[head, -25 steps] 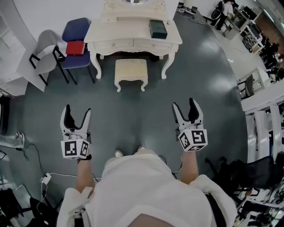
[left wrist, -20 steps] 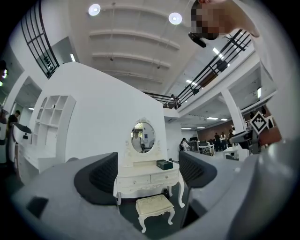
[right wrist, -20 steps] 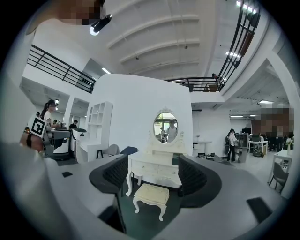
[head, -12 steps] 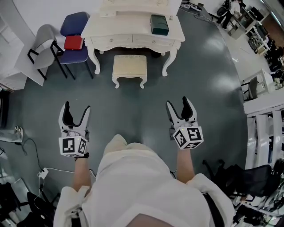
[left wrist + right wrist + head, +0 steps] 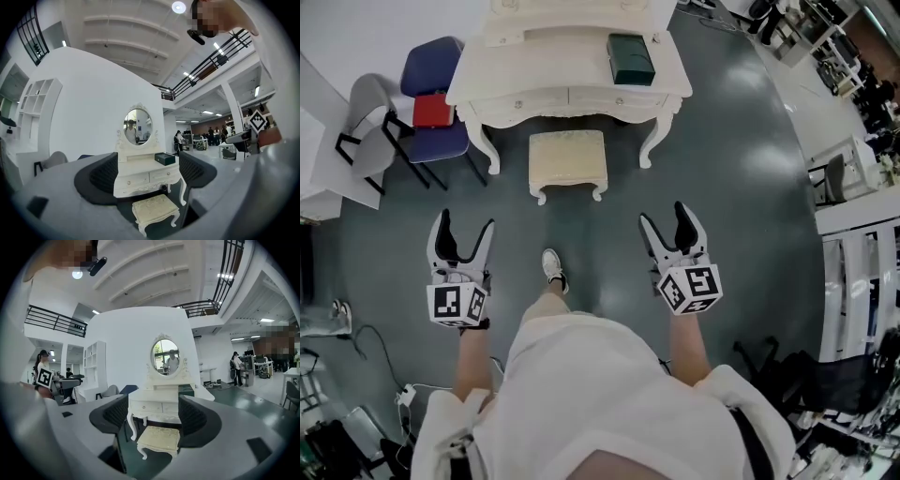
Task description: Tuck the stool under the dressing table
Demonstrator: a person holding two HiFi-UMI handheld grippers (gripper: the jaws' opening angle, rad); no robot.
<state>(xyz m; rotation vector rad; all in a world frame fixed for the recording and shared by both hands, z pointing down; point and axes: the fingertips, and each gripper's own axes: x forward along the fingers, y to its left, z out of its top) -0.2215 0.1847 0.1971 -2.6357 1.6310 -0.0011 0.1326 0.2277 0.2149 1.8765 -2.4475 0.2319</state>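
A cream stool (image 5: 568, 163) with a padded top and curved legs stands on the dark floor just in front of the white dressing table (image 5: 534, 89), outside its legs. The stool (image 5: 155, 211) and the dressing table (image 5: 140, 176) also show between the jaws in the left gripper view, as do the stool (image 5: 160, 439) and the table (image 5: 157, 409) in the right gripper view. My left gripper (image 5: 461, 235) and right gripper (image 5: 669, 225) are held side by side short of the stool, both open and empty, pointing toward it.
A dark green box (image 5: 630, 58) lies on the table top. A blue chair with a red item (image 5: 431, 111) and a grey chair (image 5: 366, 122) stand at the left. The person's white shoe (image 5: 551, 266) steps forward. Desks and black chairs (image 5: 853, 169) line the right.
Both grippers and the person have advanced toward the stool, which now lies closer in the head view. A foot has stepped forward between the grippers. Jaws stay open.
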